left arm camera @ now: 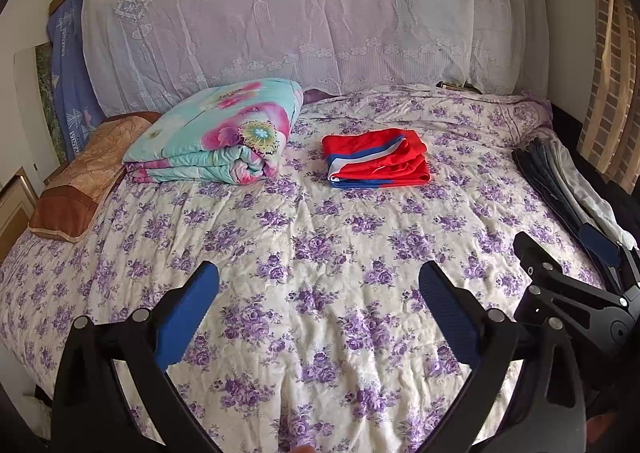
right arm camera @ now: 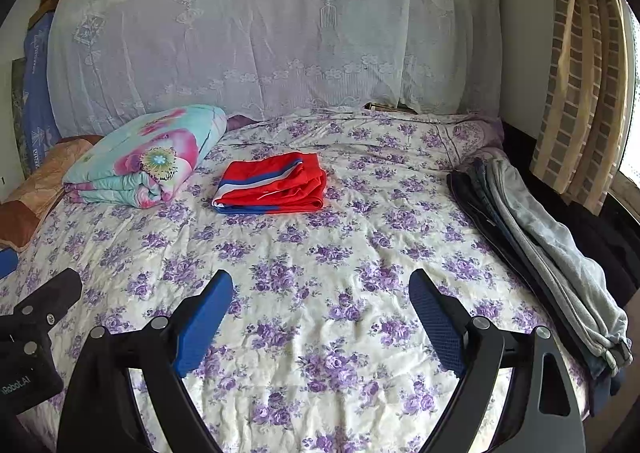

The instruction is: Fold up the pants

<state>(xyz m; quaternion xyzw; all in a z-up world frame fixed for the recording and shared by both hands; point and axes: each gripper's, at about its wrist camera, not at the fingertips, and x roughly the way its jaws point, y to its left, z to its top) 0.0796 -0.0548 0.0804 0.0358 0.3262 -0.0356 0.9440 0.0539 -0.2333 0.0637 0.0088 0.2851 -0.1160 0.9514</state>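
Red pants with blue and white stripes (left arm camera: 376, 158) lie folded in a neat stack at the middle of the bed; they also show in the right wrist view (right arm camera: 272, 185). A pile of grey and dark pants (right arm camera: 544, 249) lies stretched along the bed's right edge, also seen in the left wrist view (left arm camera: 560, 181). My left gripper (left arm camera: 320, 285) is open and empty over the near part of the bed. My right gripper (right arm camera: 322, 293) is open and empty beside it, and shows at the right of the left wrist view (left arm camera: 560, 253).
The bed has a purple-flowered sheet (left arm camera: 304, 237). A folded floral quilt (left arm camera: 216, 133) and a brown pillow (left arm camera: 84, 181) sit at the left. A lace-covered headboard (left arm camera: 304, 9) stands behind. A checked curtain (right arm camera: 580, 85) hangs at the right.
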